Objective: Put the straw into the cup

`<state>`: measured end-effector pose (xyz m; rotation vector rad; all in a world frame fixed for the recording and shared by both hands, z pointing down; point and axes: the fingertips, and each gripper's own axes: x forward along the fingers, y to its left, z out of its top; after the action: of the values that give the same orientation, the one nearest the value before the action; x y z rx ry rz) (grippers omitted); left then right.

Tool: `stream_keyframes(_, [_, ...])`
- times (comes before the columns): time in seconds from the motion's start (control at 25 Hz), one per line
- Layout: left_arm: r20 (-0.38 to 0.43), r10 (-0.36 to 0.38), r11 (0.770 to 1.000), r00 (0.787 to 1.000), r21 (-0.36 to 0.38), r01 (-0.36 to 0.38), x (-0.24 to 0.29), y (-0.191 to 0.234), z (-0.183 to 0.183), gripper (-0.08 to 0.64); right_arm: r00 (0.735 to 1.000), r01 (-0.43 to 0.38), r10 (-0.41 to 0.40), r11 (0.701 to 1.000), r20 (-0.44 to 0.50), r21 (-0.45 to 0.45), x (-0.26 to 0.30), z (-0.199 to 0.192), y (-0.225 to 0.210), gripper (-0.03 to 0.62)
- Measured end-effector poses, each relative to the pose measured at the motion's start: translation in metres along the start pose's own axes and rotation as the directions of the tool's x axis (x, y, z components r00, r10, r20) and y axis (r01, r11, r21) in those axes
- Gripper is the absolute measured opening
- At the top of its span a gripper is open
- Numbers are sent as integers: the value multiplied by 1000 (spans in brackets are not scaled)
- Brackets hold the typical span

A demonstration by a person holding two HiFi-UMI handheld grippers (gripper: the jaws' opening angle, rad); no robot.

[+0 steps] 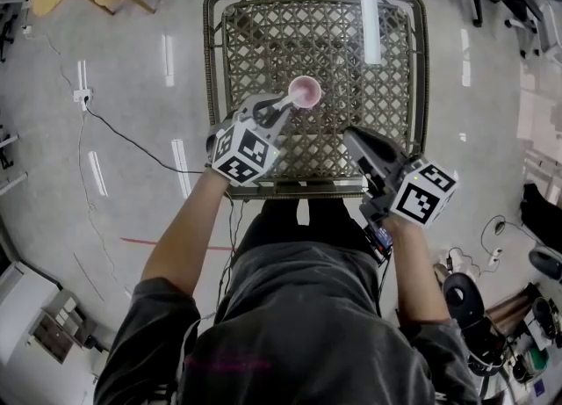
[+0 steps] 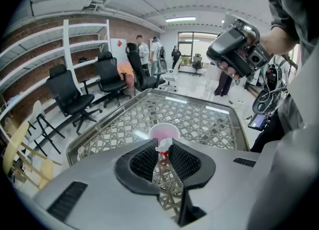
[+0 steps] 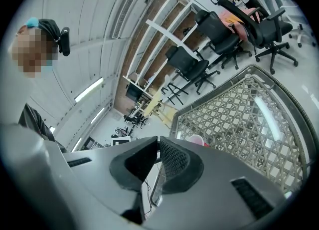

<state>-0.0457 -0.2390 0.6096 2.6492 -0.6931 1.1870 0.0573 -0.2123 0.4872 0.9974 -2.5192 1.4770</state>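
Left gripper (image 1: 274, 112) sits just left of frame centre in the head view, jaws drawn nearly together on a small white-and-red piece, taken to be the straw (image 2: 163, 146); only a short end shows between the ribbed pads. Cup (image 1: 305, 91) is pink, open-mouthed, upright, just beyond the jaw tips, above centre in the left gripper view. Whether the straw's far end reaches the cup's rim: cannot tell. Right gripper (image 1: 351, 137) is at lower right of the head view, raised off the table, jaws pressed together with nothing between them, well apart from the cup. Handling, by judgement: straw light and thin, soft enough to kink or flatten under a hard squeeze, likely to pivot in the pads if nudged sideways. Best held lightly near the upper end, with the lower length free to drop in. Cup probably light too; a knock on its rim could tip or slide it across the glossy top. Table (image 1: 211, 61) is lattice-patterned with a raised woven border on all sides. Cup stands well inside that border with bare surface all round, so there is room to come down from above or from the near side. Office chairs (image 2: 72, 99) and shelving stand far off at the left of the left gripper view, no hindrance.
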Motion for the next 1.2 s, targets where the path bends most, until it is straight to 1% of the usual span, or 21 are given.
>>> stream_keyframes(0.28, [5,8,1000,1000,-2,-8,-6,2,2,78,1000,-5,5,1000,5,-3,1,1,2,17])
stream_keyframes(0.72, [37,30,999,999,13,-31,-21,7,15,83,1000,-14,15,1000,9,-18,4,3,12,17])
stream_keyframes(0.88, [30,10,1000,1000,11,-10,-18,6,14,88,1000,-10,10,1000,12,-19,4,4,13,17])
stream_keyframes(1.0, [19,-17,1000,1000,4,17,-13,2,12,117,1000,-5,5,1000,12,-19,3,3,13,17])
stream_keyframes(1.2, [35,-10,1000,999,18,9,-15,2,17,117,1000,4,-3,1000,15,-20,1,3,13,17])
